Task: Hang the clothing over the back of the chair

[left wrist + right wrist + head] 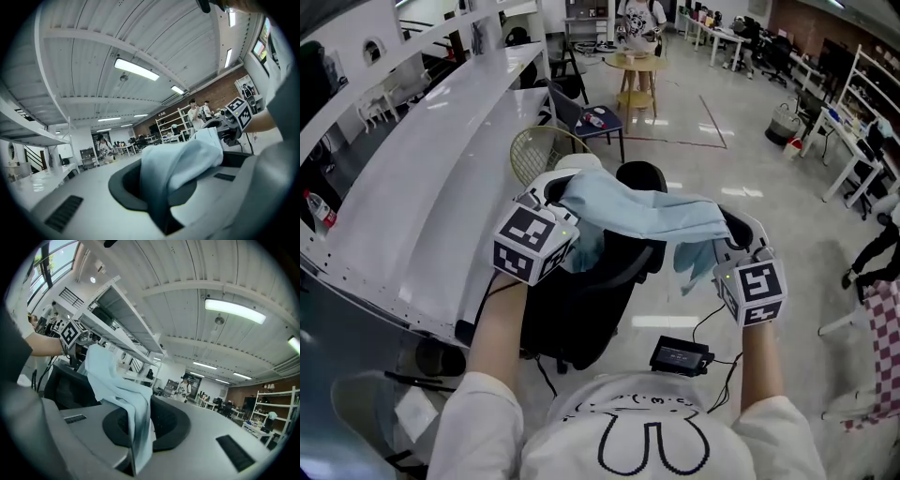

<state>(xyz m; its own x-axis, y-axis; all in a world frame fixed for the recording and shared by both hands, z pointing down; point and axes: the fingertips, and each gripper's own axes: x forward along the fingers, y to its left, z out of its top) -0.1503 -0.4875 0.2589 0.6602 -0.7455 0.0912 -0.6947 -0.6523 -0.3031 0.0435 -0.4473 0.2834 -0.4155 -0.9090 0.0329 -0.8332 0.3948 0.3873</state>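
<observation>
Over the back of the black office chair (605, 277), you are holding the light blue garment (637, 211) spread crosswise, your left gripper (157, 190) clamping narrow on its end at the chair's left side and your right gripper (139, 430) clamping narrow on the end at the chair's right side.

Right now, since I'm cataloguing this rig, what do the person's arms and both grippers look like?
The left gripper and right gripper match: broad light-grey jaws with black curved pads, each bearing a cube of black-and-white square markers. A thin black cable hangs below the right one. The person wears a white short-sleeved T-shirt with a black outline drawing; the forearms are bare.
</observation>
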